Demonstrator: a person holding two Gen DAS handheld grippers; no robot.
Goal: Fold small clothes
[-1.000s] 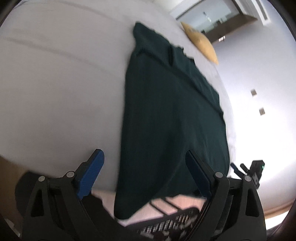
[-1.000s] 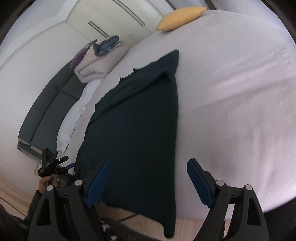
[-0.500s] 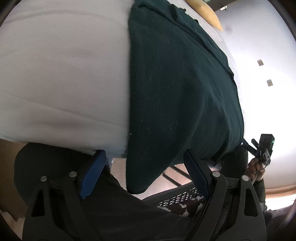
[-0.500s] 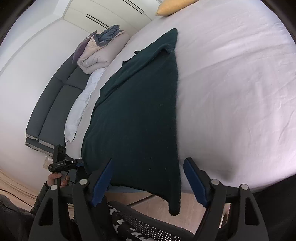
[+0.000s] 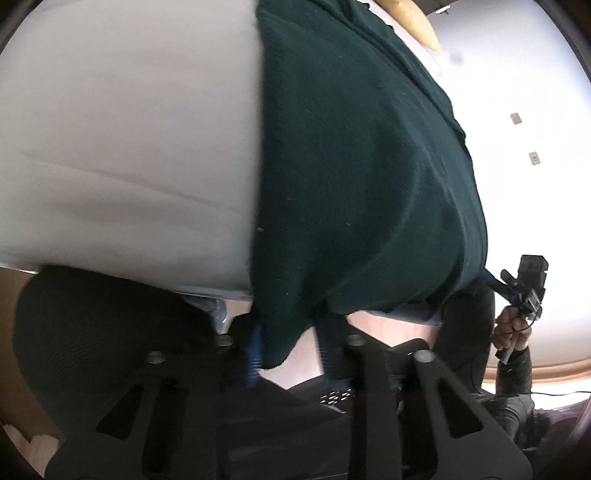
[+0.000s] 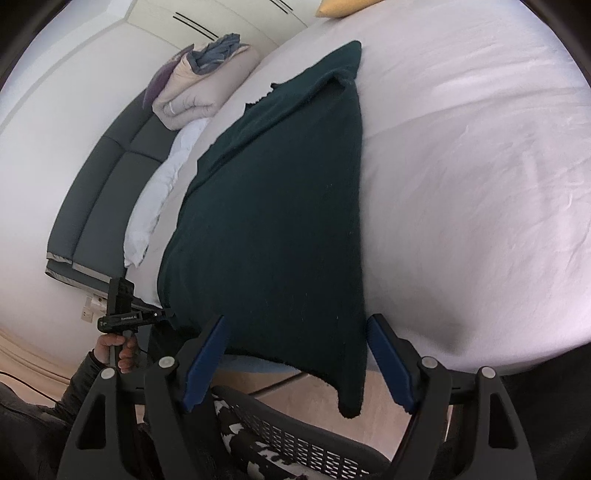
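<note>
A dark green garment (image 5: 362, 155) lies spread on a white bed (image 5: 122, 147), its near end hanging over the bed's edge. My left gripper (image 5: 290, 350) has its blue pads close together on the garment's hanging left corner. In the right wrist view the garment (image 6: 280, 206) runs from the far pillow area to the near edge. My right gripper (image 6: 299, 363) is open, its blue pads on either side of the hanging right corner (image 6: 351, 391), not touching it.
A black mesh basket (image 6: 295, 443) sits below the bed's edge. A folded beige duvet (image 6: 199, 88) and a white pillow (image 6: 159, 195) lie at the bed's left side by a dark sofa (image 6: 99, 192). A yellow cushion (image 6: 343, 6) lies far back.
The left gripper has moved down to the bed's edge and closed on the garment's hanging left corner. The right gripper has come lower and closer to the right corner, still open.
</note>
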